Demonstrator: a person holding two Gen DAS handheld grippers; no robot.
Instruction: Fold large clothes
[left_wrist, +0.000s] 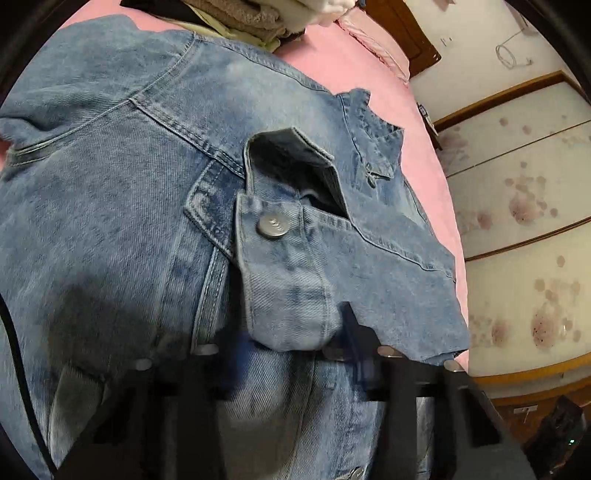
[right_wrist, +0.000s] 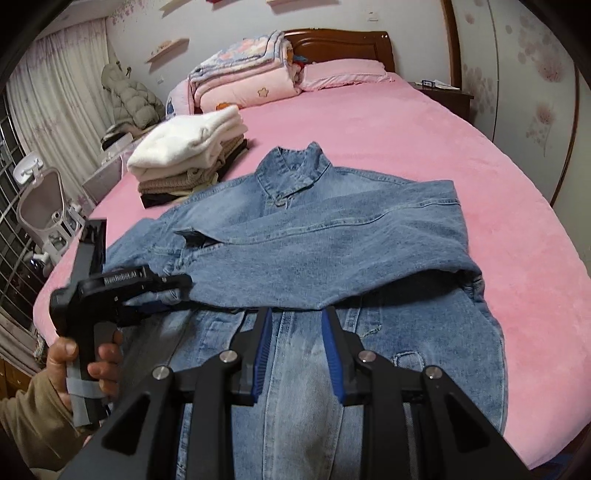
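Observation:
A blue denim jacket (right_wrist: 332, 251) lies front up on the pink bed (right_wrist: 406, 129), collar away from me, with one sleeve folded across its chest. In the left wrist view the jacket (left_wrist: 110, 184) fills the frame. The sleeve cuff (left_wrist: 284, 280), with its metal button (left_wrist: 271, 226), sits between the blurred fingers of my left gripper (left_wrist: 291, 339), which press on both its sides. In the right wrist view a hand (right_wrist: 99, 358) holds that left gripper (right_wrist: 166, 295) at the jacket's left edge. My right gripper (right_wrist: 296, 314) hovers open over the jacket front, its tips at the folded sleeve's lower edge.
A stack of folded clothes (right_wrist: 192, 155) topped by a white sweater sits on the bed beyond the jacket's left shoulder. Folded quilts (right_wrist: 243, 74) and a pink pillow (right_wrist: 343, 74) lie at the headboard. A white chair (right_wrist: 40, 199) stands off the bed's left side, a nightstand (right_wrist: 443, 92) at the right.

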